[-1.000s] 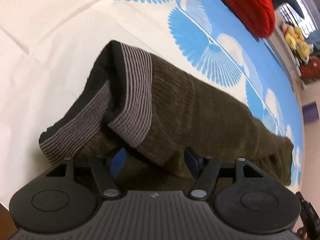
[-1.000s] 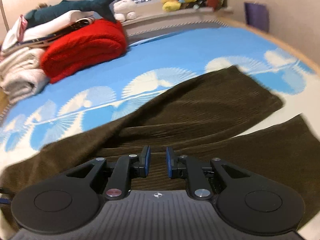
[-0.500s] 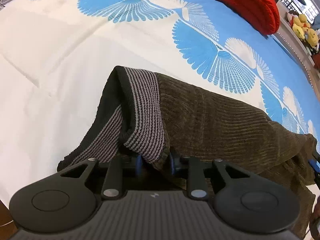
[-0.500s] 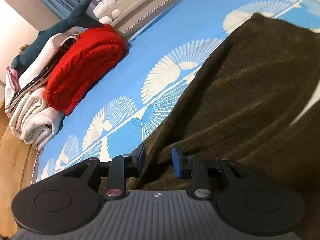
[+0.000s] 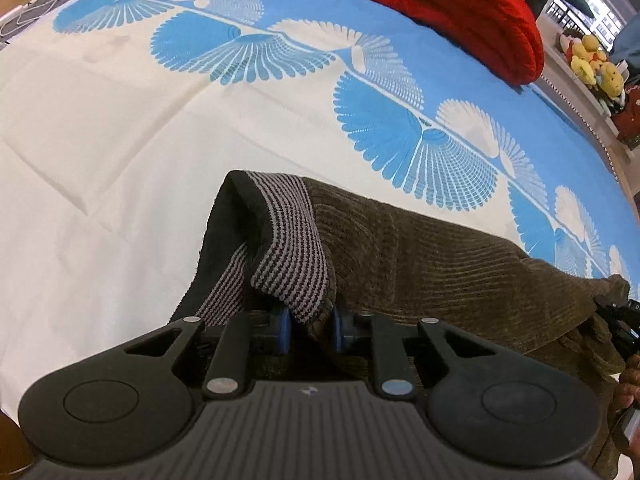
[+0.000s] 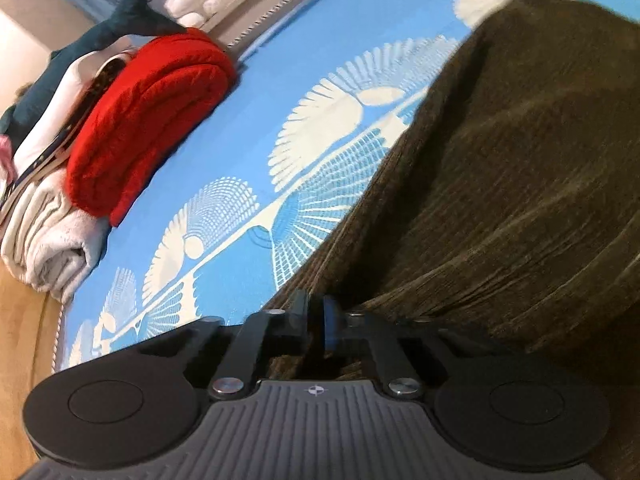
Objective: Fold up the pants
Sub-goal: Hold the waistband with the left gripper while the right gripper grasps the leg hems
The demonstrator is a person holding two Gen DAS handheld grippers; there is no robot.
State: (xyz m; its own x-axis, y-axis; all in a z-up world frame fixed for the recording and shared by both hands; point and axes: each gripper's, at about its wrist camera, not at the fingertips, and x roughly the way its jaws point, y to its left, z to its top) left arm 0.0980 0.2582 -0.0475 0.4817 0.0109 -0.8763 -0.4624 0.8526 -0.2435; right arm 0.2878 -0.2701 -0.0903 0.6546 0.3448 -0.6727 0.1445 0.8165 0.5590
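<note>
Dark olive corduroy pants [image 5: 420, 256] with a grey-and-black striped waistband [image 5: 292, 240] lie on a blue-and-white bedspread [image 5: 120, 128]. My left gripper [image 5: 310, 330] is shut on the waistband edge and holds it lifted off the bed. In the right wrist view the pants [image 6: 500, 184] fill the right half. My right gripper [image 6: 316, 320] is shut on the pants' edge, with cloth pinched between its blue pads [image 6: 330, 326]. The right gripper also shows at the far right of the left wrist view [image 5: 618, 320].
A folded red blanket [image 6: 148, 116] lies at the far side of the bed, with white folded linen [image 6: 44, 240] and a teal shark plush [image 6: 116, 20] beside it. Yellow plush toys [image 5: 592, 60] sit on a ledge. The wooden bed edge [image 6: 24, 340] shows at left.
My left gripper closed on the waistband and lifted it. My right gripper closed tighter on the pants edge and raised it, tilting its view; the cloth now hangs from both grippers.
</note>
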